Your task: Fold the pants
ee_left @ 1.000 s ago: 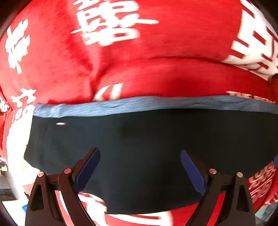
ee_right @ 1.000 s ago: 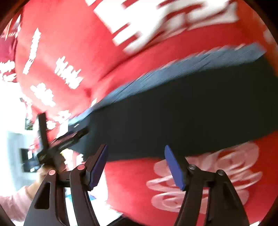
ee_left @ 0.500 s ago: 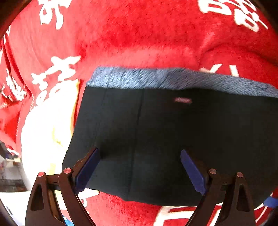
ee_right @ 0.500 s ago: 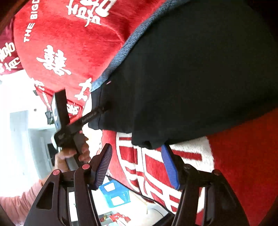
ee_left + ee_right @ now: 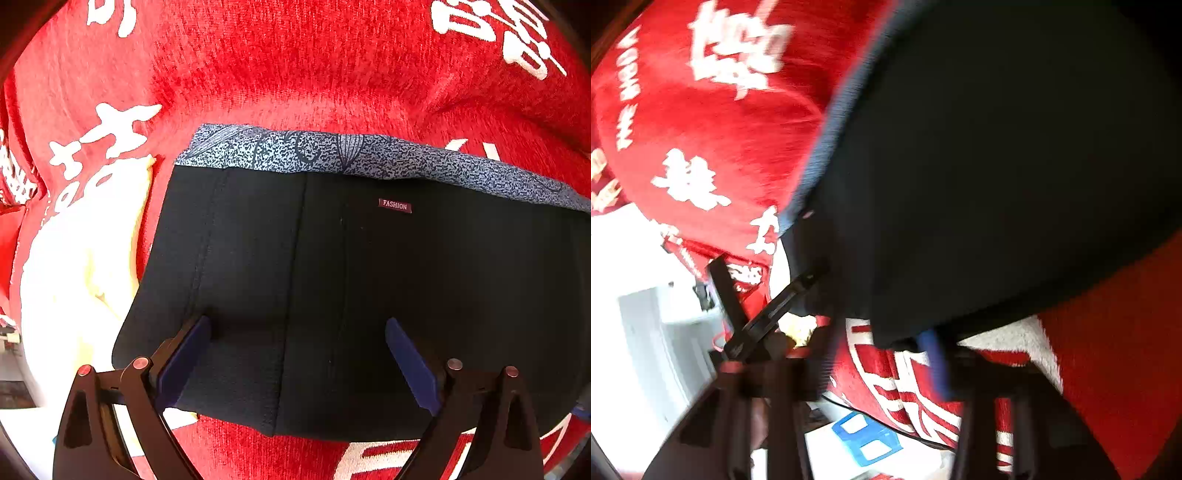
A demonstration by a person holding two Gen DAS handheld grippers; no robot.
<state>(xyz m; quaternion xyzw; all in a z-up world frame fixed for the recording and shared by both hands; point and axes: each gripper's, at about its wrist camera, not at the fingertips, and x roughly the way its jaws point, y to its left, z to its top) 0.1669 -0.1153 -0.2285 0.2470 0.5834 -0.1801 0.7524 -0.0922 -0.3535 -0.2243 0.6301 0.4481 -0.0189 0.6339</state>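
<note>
Left wrist view: we are looking along our left gripper [image 5: 297, 350], whose two blue-padded fingers [image 5: 184, 360] are standing wide apart with nothing between them.
Left gripper placement: we are holding it low over the near edge of the black pants [image 5: 369, 295], both pads lying over the dark cloth.
Pants: they are lying folded and flat on the red blanket [image 5: 295, 74], spreading from the near centre off to the right.
Label: a small red tag [image 5: 395, 205] reading FASHION is sitting on the pants, just below the far edge.
Waistband: a blue speckled band [image 5: 369, 155] is running along the far edge of the pants.
Blanket: red plush with white characters is stretching beyond the pants to the far side; a pale yellow patch [image 5: 85, 266] is showing to the left.
Right wrist view: we are seeing our right gripper [image 5: 879, 350] through heavy motion blur, one blue pad [image 5: 934, 362] sitting just at the near hem of the pants [image 5: 997, 166].
Right gripper opening: we cannot tell how wide it is standing.
Beyond it: our left gripper [image 5: 775, 306] is reaching onto the left corner of the pants, with the red blanket [image 5: 720, 129] lying farther off.
</note>
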